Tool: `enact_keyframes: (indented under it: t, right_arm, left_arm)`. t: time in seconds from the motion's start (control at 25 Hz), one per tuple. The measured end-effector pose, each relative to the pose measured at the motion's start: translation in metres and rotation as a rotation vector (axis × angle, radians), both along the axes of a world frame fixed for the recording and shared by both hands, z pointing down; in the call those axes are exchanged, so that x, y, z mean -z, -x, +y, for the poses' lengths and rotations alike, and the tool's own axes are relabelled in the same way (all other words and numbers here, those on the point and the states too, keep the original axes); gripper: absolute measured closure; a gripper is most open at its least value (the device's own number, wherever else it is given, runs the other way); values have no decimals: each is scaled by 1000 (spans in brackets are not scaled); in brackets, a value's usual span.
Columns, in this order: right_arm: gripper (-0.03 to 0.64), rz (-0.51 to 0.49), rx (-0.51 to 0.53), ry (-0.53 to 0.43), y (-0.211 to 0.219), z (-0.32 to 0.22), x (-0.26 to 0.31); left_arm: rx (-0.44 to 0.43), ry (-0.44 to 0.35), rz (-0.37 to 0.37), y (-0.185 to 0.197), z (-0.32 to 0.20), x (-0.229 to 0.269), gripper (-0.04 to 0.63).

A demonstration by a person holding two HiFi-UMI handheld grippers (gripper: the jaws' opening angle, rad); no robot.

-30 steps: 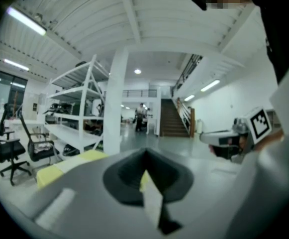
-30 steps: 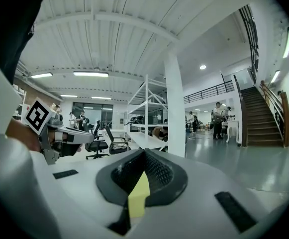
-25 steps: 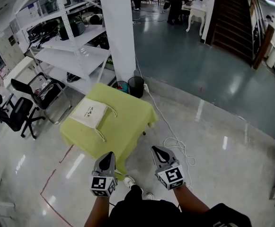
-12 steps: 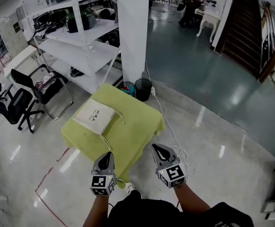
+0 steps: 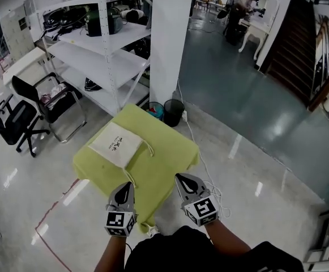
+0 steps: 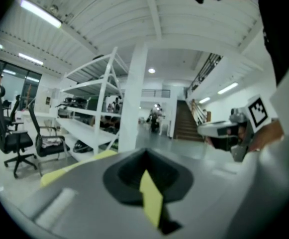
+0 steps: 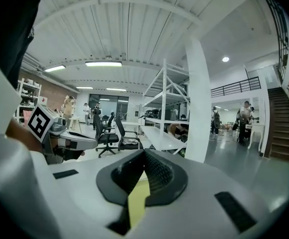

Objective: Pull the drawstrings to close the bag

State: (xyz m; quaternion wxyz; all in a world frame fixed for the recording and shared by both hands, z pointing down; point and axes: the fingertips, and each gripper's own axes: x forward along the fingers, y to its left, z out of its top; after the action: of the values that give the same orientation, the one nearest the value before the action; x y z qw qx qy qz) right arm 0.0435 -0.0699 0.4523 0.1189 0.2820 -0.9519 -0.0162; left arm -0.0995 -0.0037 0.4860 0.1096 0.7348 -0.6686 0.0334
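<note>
Closed and empty, left gripper [image 5: 125, 189] and right gripper [image 5: 183, 181] hover short of the bag [image 5: 116, 144], whose thin cords [image 5: 149, 148] could escape a hasty pinch.

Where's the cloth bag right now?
In the head view, the white bag lies on the left half of the yellow-green table, near the white pillar.
</note>
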Motion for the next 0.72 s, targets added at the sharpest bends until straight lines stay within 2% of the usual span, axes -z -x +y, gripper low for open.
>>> enact_keyframes:
  t: [0.08,0.4,0.6,0.72]
  right_arm:
    - [626,7,19,-3,10,-3,3]
    - [626,29,68,11,43,-24,-1]
    - [627,21,115,37,58,-47,-7]
    - [627,14,156,48,70,-69,-7]
  left_arm:
    - [3,-11,28,3,-3,6,592]
    - [42,-14,57,22,-20,-2,592]
    - [112,-55,-58,43,-30,5,592]
    - [165,-41,-77,60,-45,10,592]
